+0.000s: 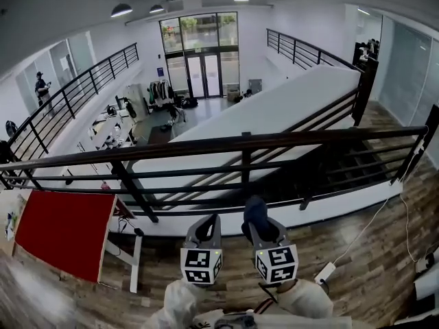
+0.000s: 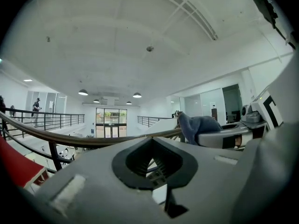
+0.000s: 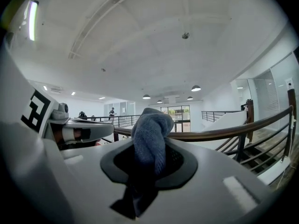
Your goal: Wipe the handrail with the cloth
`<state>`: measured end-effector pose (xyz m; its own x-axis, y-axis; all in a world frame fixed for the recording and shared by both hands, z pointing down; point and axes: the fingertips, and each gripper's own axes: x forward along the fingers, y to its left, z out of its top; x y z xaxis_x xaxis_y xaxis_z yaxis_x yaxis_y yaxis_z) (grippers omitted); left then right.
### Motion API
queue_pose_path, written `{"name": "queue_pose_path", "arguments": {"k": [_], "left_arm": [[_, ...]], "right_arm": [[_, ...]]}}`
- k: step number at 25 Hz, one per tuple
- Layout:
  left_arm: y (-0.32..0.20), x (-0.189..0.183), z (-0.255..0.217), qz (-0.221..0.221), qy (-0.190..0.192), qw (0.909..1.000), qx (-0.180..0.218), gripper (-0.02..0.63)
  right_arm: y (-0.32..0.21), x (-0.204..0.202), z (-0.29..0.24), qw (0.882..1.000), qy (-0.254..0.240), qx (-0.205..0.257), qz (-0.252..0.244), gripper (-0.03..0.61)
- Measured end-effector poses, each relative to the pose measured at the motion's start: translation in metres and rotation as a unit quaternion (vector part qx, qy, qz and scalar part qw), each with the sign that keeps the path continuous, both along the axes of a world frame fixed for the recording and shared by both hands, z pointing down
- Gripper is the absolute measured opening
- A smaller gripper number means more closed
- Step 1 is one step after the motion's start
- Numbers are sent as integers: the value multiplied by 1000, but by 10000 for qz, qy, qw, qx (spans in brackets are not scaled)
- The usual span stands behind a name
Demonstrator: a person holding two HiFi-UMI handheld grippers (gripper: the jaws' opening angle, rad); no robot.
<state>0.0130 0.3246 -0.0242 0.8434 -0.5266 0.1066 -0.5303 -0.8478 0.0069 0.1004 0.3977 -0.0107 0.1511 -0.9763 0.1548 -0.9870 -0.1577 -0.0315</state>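
The dark handrail (image 1: 206, 146) runs across the head view from left to right, above an open drop to the floor below. Both grippers are held side by side just short of it. My right gripper (image 1: 259, 226) is shut on a blue-grey cloth (image 1: 255, 211), which bulges out beyond its jaws (image 3: 150, 134). The rail (image 3: 219, 133) passes just behind the cloth and does not touch it. My left gripper (image 1: 208, 221) is shut and holds nothing; past it, the rail (image 2: 84, 141) curves by, and the cloth (image 2: 196, 127) shows to its right.
A red board (image 1: 65, 233) leans at the left by the railing. A white power strip (image 1: 324, 273) with its cable lies on the wooden floor at the right. Stairs (image 1: 357, 163) descend beyond the rail on the right. A person (image 1: 42, 88) stands on the far balcony.
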Motion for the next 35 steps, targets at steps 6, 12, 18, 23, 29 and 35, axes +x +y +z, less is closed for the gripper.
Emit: {"name": "queue_pose_path", "arguments": {"k": [6,12,18,23,29,35], "left_arm": [[-12,4,-27,-49,59,10000,1,2],[-21,8,-43,-60,33,9999,136,2],[-23,6,-39,-65,56,9999,109,2],[-27,9,-36,-60,37,9999,101,2],[-29,11,-36,-85,2,9999,111,2],[-29,9,-39,-92,16,9999,142,2]], "right_arm": [[-15,7,-33,9998,96,189,9,89],[-26,12,-51,9994,167,300,10,91],[-27,10,-45,9995,171,275,5,87],[-30,13,-40,9997,155,211,37,87],[-31,15,-41,9997,163,195,13,88],[-31,14,-41,9997,181,191,18,87]]}}
